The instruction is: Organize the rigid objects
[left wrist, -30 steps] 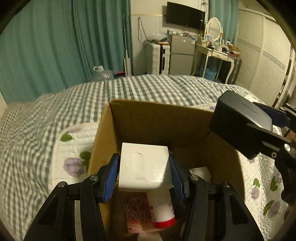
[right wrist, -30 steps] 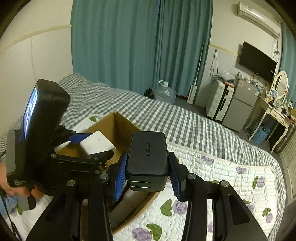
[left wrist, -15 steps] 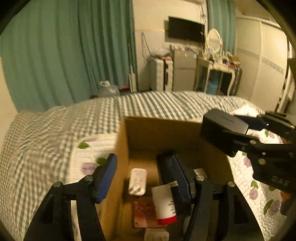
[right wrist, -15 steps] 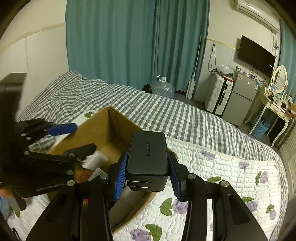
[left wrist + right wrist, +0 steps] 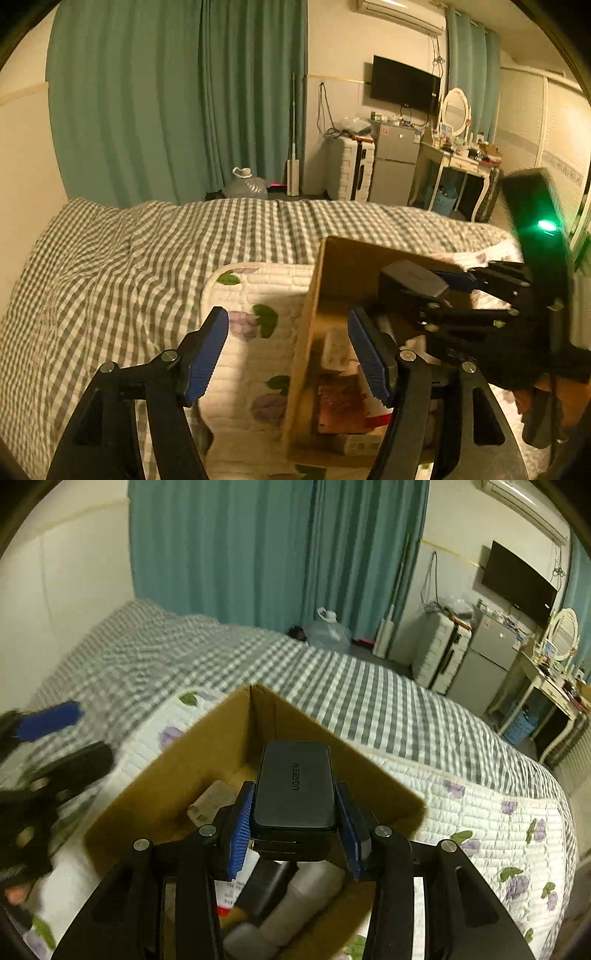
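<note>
An open cardboard box (image 5: 334,266) (image 5: 207,760) stands on the bed, with several items inside. My right gripper (image 5: 293,819) is shut on a black UGREEN charger (image 5: 295,786) and holds it over the box opening; the charger also shows in the left wrist view (image 5: 410,280). My left gripper (image 5: 291,350) is open and empty, at the box's left wall, its right finger over the box. The white charger (image 5: 212,801) lies on the box floor. A red-and-white tube (image 5: 373,406) and a reddish packet (image 5: 340,406) lie beside it.
The box sits on a white floral quilt (image 5: 255,332) over a grey checked bedspread (image 5: 110,280). Teal curtains, a water jug (image 5: 245,184), a suitcase, a small fridge and a dressing table stand beyond the bed.
My left gripper opened and dropped the white charger into the box, then drew back left. My right gripper brought the black charger lower over the box.
</note>
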Tool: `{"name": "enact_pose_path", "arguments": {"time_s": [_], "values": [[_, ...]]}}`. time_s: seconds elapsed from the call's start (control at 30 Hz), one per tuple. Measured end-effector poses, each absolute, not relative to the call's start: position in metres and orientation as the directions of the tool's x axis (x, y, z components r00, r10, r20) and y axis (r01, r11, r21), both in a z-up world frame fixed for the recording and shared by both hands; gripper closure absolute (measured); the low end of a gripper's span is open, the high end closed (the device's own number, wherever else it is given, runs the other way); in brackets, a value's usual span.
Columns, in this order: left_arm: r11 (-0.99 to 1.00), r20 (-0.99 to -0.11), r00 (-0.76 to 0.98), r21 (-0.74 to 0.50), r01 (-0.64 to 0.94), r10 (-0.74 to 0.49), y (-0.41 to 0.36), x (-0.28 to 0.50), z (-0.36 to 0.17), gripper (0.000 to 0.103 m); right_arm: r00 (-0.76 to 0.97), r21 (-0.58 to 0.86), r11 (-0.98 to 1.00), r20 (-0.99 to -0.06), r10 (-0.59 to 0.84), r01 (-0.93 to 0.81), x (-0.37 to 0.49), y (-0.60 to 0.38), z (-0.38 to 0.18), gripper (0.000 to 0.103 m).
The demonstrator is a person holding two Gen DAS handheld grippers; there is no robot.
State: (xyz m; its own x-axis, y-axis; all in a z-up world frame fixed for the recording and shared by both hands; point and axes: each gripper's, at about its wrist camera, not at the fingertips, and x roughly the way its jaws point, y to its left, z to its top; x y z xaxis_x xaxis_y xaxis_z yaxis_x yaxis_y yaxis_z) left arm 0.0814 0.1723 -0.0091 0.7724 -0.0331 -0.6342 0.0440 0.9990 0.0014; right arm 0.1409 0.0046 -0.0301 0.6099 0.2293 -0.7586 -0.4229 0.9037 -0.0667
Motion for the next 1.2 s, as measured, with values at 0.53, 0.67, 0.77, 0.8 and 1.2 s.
{"name": "enact_pose_path", "arguments": {"time_s": [0.53,0.67,0.77,0.8,1.2], "values": [[0.999,-0.648,0.761,-0.003,0.041,-0.033,0.175,0.08,-0.017,0.033,0.578,-0.035,0.927,-0.79,0.203,-0.374,0.172,0.008,-0.048,0.042],[0.999,-0.626,0.779,0.004,0.05,-0.036,0.164,0.065,-0.008,0.033,0.606,-0.046,0.929,-0.769,0.202,-0.367,0.148,-0.011,-0.029,0.042],[0.997,-0.608,0.793,0.025,0.07,-0.041,0.147,0.049,0.005,0.033,0.651,-0.075,0.932,-0.735,0.189,-0.355,0.117,-0.037,-0.003,0.042],[0.997,-0.603,0.797,0.03,0.077,-0.043,0.142,0.045,0.009,0.033,0.66,-0.078,0.934,-0.728,0.185,-0.348,0.109,-0.042,0.004,0.042],[0.993,-0.446,0.892,0.045,0.107,-0.076,0.079,-0.044,0.108,0.028,0.83,-0.115,0.969,-0.545,0.121,-0.217,-0.025,-0.122,0.128,0.012]]}}
